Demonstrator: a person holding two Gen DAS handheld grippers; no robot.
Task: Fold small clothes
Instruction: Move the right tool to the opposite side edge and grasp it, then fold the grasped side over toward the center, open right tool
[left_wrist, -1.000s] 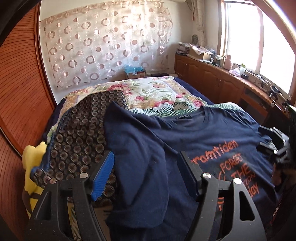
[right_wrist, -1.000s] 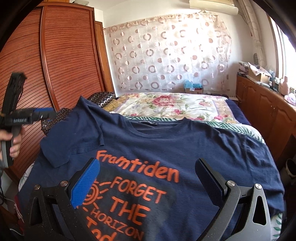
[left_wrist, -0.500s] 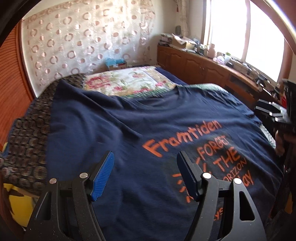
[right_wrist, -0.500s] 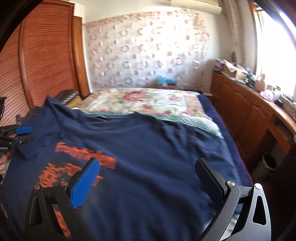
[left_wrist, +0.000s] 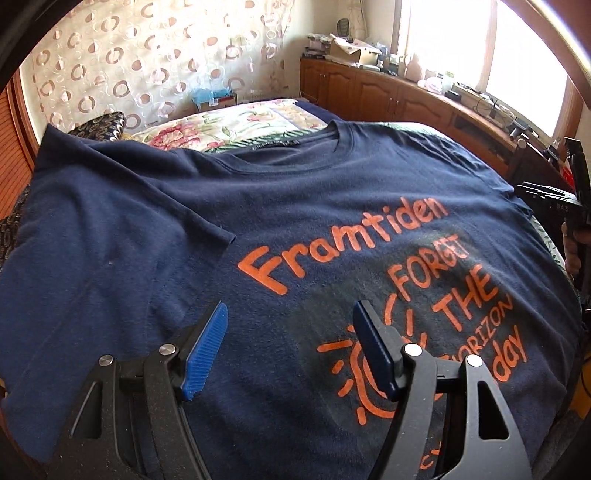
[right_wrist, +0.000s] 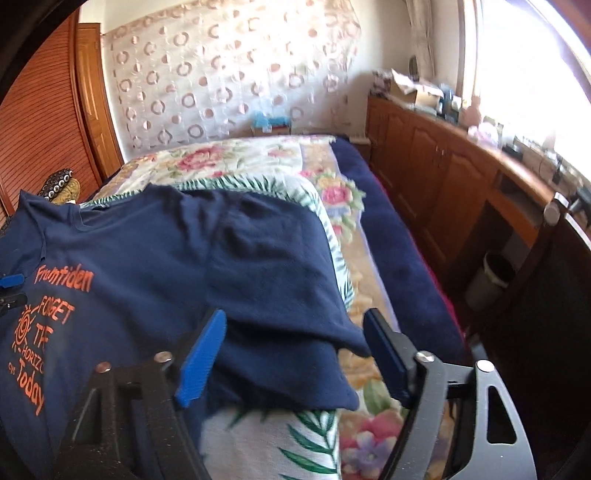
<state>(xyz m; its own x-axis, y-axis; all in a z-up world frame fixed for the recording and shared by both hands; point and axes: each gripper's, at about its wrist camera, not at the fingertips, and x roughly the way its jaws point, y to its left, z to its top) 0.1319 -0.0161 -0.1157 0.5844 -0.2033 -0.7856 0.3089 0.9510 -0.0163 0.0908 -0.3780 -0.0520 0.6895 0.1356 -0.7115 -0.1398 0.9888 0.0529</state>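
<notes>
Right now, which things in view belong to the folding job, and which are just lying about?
Job: navy T-shirt; left gripper, open; right gripper, open over the sleeve.
Lying about: floral bedspread; patterned cushion; waste bin; cardboard box.

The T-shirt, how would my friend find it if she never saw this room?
Look at the big bed with the flowery quilt. Spread flat across its near end lies the T-shirt. It is the only dark navy thing bearing orange words, starting with "Framtiden".
</notes>
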